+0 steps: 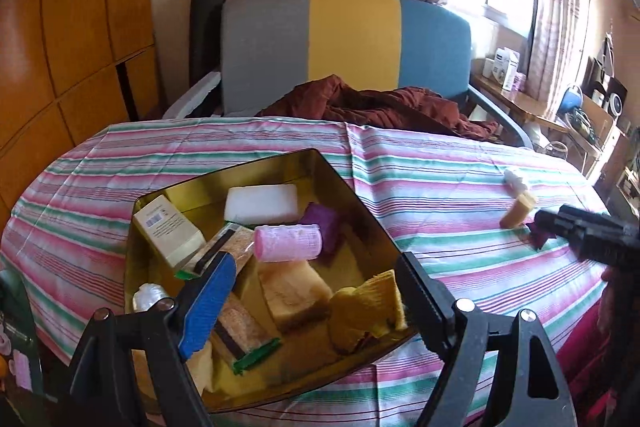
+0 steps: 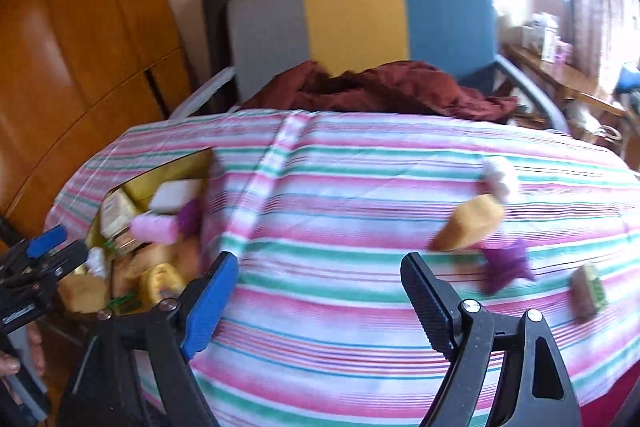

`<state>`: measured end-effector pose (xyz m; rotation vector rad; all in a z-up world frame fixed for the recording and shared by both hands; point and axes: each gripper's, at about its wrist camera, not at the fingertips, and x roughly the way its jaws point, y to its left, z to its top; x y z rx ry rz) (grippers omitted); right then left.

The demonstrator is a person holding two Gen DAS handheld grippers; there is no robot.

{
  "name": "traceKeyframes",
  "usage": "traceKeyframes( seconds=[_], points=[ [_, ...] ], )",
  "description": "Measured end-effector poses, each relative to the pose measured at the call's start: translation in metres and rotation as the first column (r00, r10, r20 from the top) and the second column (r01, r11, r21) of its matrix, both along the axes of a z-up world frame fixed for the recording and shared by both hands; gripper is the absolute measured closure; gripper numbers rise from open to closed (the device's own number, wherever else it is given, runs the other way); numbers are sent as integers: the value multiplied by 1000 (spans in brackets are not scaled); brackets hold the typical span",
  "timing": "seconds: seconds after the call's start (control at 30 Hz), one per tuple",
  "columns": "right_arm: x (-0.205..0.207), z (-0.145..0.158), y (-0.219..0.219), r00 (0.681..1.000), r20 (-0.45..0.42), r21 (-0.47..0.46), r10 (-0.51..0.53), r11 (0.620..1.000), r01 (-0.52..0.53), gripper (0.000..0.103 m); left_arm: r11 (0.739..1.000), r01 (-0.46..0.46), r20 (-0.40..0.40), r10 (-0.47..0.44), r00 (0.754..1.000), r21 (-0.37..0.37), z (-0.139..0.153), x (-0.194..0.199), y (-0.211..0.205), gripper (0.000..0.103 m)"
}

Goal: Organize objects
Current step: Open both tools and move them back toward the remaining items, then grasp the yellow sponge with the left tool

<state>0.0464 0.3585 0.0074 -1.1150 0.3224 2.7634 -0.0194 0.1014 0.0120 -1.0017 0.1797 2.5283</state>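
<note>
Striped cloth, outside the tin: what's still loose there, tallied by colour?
White: 1, a white roll
Tan: 1, a tan roll
Purple: 1, a purple piece
Green and beige: 1, a small block
Total: 4 on the striped cloth; both jaws stand open, holding nothing.

Motion blur smears the purple piece [image 2: 507, 265] beyond recognition.

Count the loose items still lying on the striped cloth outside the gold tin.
4, all at the right: a white-pink roll farthest back, a tan roll beside it, a purple piece, and a green-edged block nearest the edge. Others may be out of view.
</note>
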Motion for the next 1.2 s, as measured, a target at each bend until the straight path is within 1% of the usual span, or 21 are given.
traceKeyframes(
  seconds=[0.1,0.2,0.37,0.5,0.57,0.63,0.7,0.77,1.03,1.2],
  points=[
    [7,3,25,998,-7,16,-67,998,67,18,1000,20,9,-20,1000,3,0,0,6,20],
    [15,5,54,989,-17,23,-147,989,147,18,999,40,13,-40,999,5,1,1,13,20],
    [29,-3,102,957,-33,17,-289,957,290,18,997,73,1,-73,997,-3,5,2,27,20],
    [47,-16,135,916,-36,-68,-400,915,397,18,994,109,12,-109,994,-8,7,1,44,20],
    [52,-24,149,897,-10,-136,-443,889,437,18,992,129,17,-129,991,-13,6,1,52,20],
    [58,-23,157,887,-29,-192,-462,873,448,17,988,151,23,-151,988,-15,5,2,62,20],
    [61,-23,159,877,-38,-202,-479,863,463,15,984,176,32,-175,984,-21,4,3,75,20],
    [63,-22,161,874,-48,-225,-483,858,462,14,980,196,36,-195,980,-27,2,4,85,20],
    [66,-25,166,867,-50,-276,-495,842,464,12,961,268,59,-265,963,-64,-9,7,126,20],
    [68,-25,168,862,-55,-288,-503,835,469,11,955,279,93,-270,958,-101,-21,6,148,20]
  ],
)
